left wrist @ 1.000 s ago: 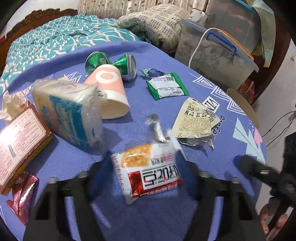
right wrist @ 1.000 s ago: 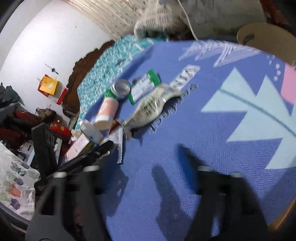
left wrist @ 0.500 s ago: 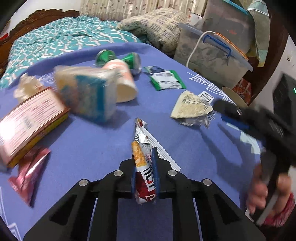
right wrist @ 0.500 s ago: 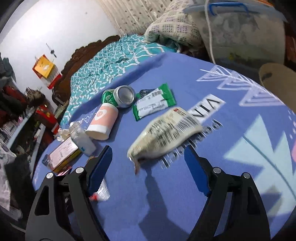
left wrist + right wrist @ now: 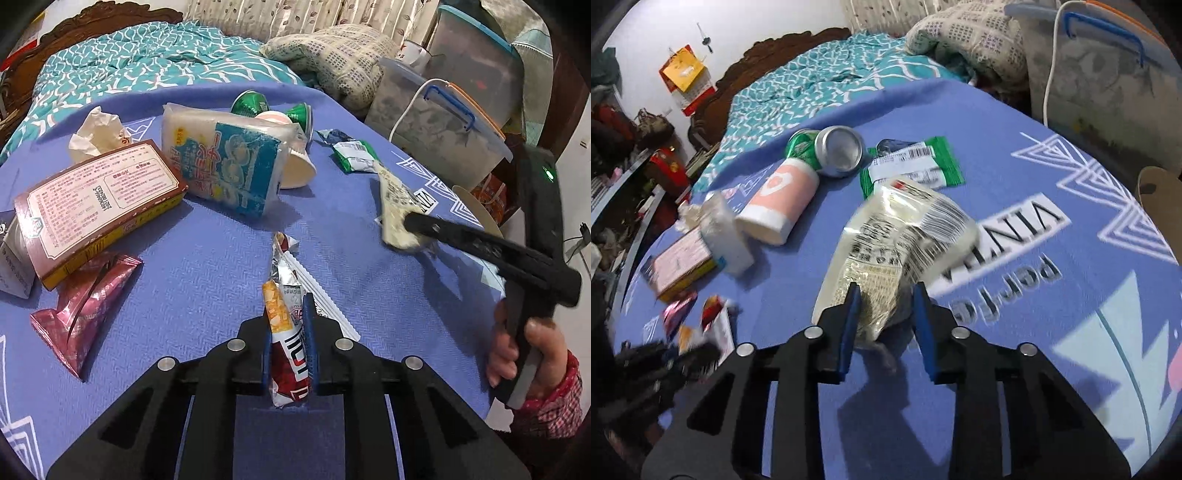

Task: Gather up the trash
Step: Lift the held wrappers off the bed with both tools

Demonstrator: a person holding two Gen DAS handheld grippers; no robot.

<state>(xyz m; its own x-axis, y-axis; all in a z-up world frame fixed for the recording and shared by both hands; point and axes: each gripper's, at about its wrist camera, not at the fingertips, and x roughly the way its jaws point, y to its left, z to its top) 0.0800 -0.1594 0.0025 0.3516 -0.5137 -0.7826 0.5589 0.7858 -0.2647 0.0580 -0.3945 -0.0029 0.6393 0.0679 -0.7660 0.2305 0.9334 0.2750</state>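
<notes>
cream wrapper (image 5: 886,251) blurred, prob. pinched, right gripper (image 5: 886,317)

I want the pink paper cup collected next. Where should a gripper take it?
Grip the pink cup across its body near the white rim, coming from above. It lies on its side on the table, so a round wall is exposed; the green can crowds its base.

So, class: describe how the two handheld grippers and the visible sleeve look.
Both the left gripper and the right gripper are matte black, angular frames with cut-out openings, silver rivets and blue-padded jaws. The right gripper's handle carries a small green light. The sleeve is red-and-white check.
</notes>
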